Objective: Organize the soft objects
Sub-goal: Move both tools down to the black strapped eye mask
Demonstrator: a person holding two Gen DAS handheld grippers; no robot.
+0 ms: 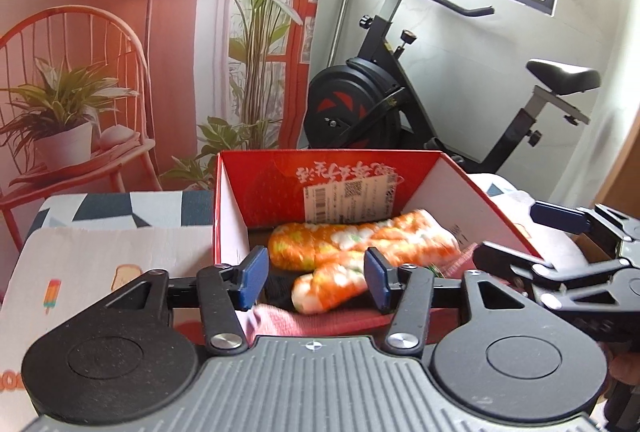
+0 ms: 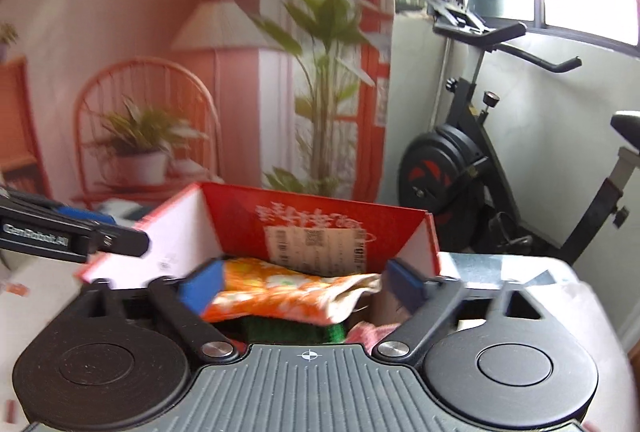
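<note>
A red cardboard box (image 1: 232, 216) (image 2: 180, 228) with white inner walls stands open in front of both grippers. Inside it lie fuzzy orange, white and green socks (image 1: 360, 240) (image 2: 276, 292) on top of a pink cloth (image 1: 320, 320), a green item (image 2: 296, 330) and something black. My left gripper (image 1: 316, 280) hangs at the box's near edge, its blue pads apart; one orange sock lies loosely between and beyond them. My right gripper (image 2: 302, 284) stands wide open over the orange sock, pads clear of it. Each gripper shows at the side of the other's view (image 1: 528, 236) (image 2: 116, 228).
An exercise bike (image 1: 400, 91) stands behind the box by the window. A printed backdrop (image 1: 120, 31) of a chair, lamp and plants hangs at the left. A white cloth (image 1: 80, 264) with ice-lolly and toast prints covers the surface left of the box.
</note>
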